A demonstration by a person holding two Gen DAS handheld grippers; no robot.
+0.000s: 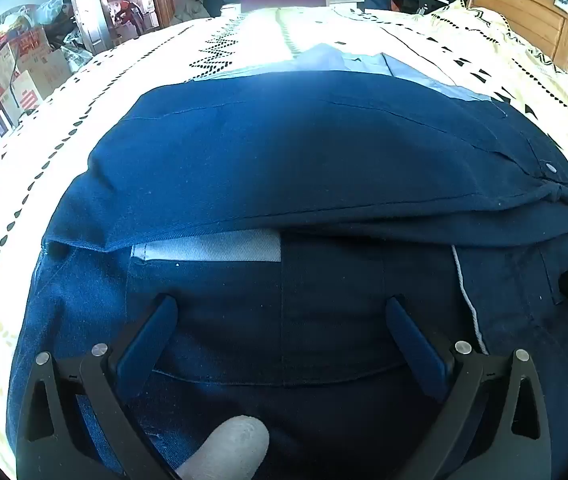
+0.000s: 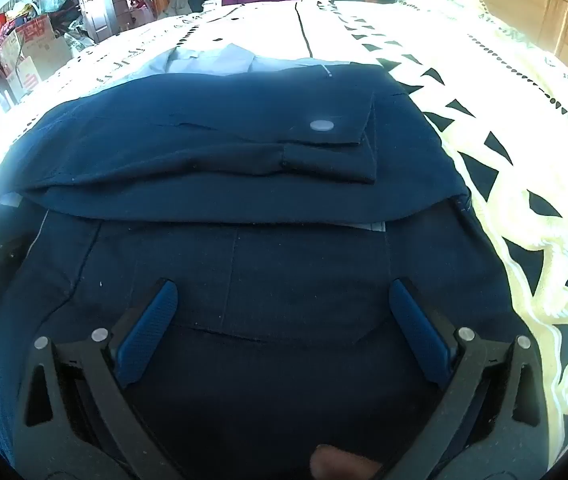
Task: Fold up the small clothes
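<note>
Navy cotton shorts (image 1: 304, 168) lie on the patterned bedspread (image 1: 464, 52) with one half already folded over, so both the left claw (image 1: 280, 312) and right claw (image 2: 282, 300) hover spread and empty above the near hem, probably ready to pinch it for the next fold.

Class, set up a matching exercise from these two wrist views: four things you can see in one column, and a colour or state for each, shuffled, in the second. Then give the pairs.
1. dark navy folded garment
2. round metal snap button
3. patterned bed cover
4. left gripper

A. cream with black marks
B. open
C. silver
D. lying on the bed

Pairs: 1-D, 2-C, 3-A, 4-B
</note>
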